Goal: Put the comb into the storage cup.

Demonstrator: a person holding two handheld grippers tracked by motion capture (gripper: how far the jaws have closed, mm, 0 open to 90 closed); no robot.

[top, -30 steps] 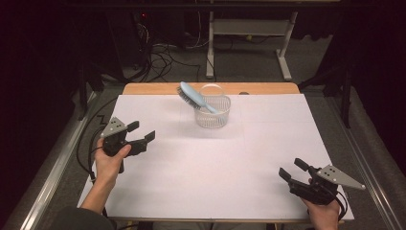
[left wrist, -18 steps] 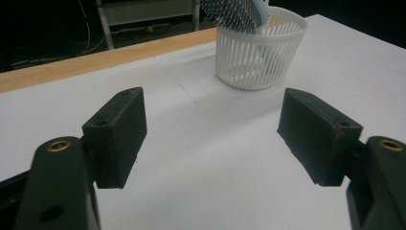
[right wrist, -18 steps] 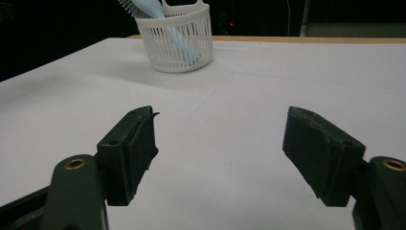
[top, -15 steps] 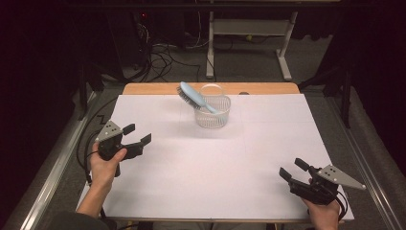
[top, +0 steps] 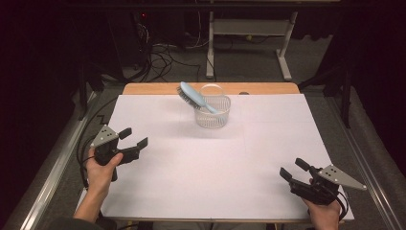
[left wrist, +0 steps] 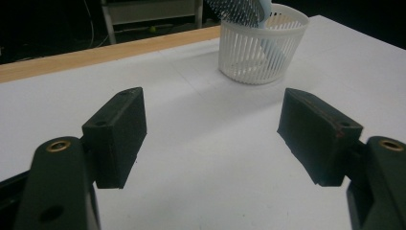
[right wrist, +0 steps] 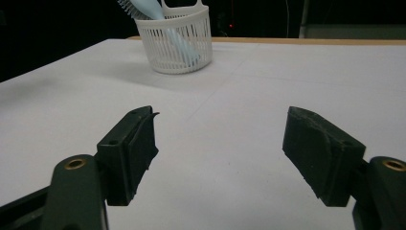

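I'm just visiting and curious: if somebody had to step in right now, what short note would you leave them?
Left tool: open, empty, near the table's left edge, aimed toward the basket.
Right tool: open, empty, at the near right corner.
White basket: upright at the far middle of the white table, by the wooden strip.
Light blue hairbrush: handle down in the basket, bristle head leaning out over the rim to the left.
Done: the brush sits in the basket.
Left: nothing obvious; both tools are well clear of it.

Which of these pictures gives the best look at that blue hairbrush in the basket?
The high view: the whole hairbrush shows, leaning in the basket. The right gripper view cuts off its bristled head; the left gripper view catches bristles and some handle.
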